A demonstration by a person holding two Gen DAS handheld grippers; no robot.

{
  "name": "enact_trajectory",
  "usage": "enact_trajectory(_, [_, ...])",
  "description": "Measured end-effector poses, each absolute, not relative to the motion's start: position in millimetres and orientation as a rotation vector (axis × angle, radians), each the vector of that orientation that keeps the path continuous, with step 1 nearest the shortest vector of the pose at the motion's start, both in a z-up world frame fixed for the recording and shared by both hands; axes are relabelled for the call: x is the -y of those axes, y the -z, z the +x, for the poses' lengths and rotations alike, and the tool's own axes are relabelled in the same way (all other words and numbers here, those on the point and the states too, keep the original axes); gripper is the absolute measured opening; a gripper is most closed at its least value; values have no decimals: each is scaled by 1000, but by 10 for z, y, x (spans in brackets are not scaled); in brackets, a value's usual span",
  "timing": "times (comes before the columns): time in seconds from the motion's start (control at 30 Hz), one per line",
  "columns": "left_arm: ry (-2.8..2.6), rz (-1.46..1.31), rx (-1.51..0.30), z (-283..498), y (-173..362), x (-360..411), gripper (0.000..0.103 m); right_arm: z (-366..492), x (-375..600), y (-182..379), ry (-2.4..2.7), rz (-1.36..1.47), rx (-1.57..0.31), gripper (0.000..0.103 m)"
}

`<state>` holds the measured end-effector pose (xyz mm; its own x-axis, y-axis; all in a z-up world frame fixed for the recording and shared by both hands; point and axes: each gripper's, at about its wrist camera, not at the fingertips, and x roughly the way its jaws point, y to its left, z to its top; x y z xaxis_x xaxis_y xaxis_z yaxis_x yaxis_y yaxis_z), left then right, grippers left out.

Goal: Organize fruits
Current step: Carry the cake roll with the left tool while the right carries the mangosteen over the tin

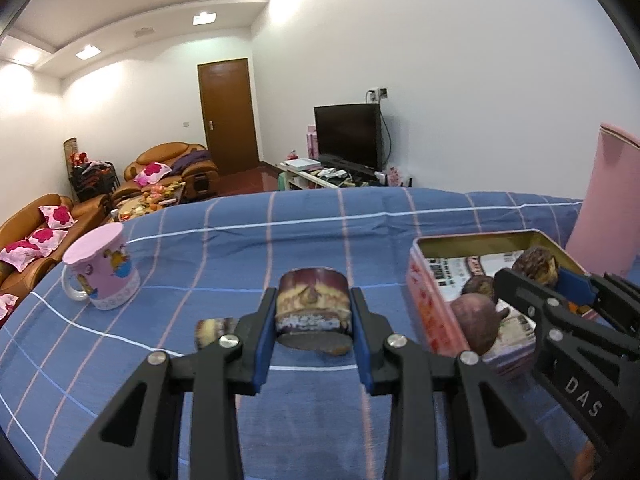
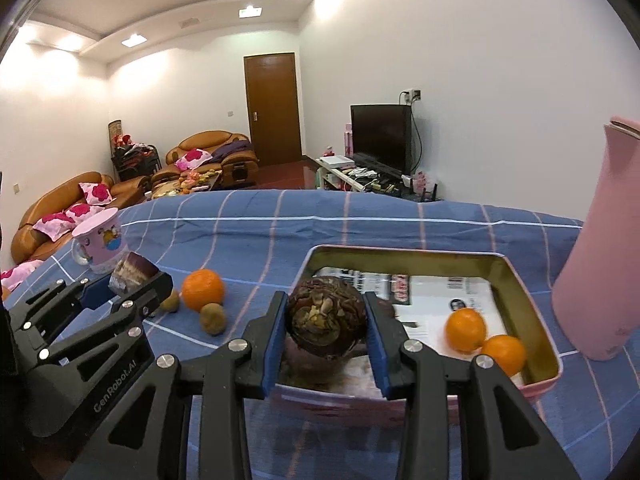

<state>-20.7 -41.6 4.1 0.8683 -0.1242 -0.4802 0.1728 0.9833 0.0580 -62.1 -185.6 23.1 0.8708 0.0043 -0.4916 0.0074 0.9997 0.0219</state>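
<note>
A pink cartoon-printed mug [image 1: 102, 268] is standing on the blue checked tablecloth [image 1: 300, 220]; a tall pink flask [image 2: 600, 248] is standing at right. A black television [image 2: 380, 136] is sitting behind.

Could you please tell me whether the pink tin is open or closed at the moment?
Open: the pink tin has no lid on, and its gold inner walls, two oranges and printed paper show.
</note>
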Motion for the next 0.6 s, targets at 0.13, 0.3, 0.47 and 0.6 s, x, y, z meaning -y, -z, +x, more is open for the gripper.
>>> enact_trajectory(0.13, [180,84,-512,-186,-33,549,36,-639,1997,-250,17,22,-505,39])
enact_trajectory(0.3, [212,83,-522,-168,-29,739,36,-659,2169,-268,45,11,-493,39])
enact_trajectory(0.47, [236,97,-515,-159,-39,940,36,-661,2413,-290,85,25,-485,39])
enact_trajectory(0.6, [257,103,-508,-142,-53,1106,36,-664,2608,-337,127,19,-466,39])
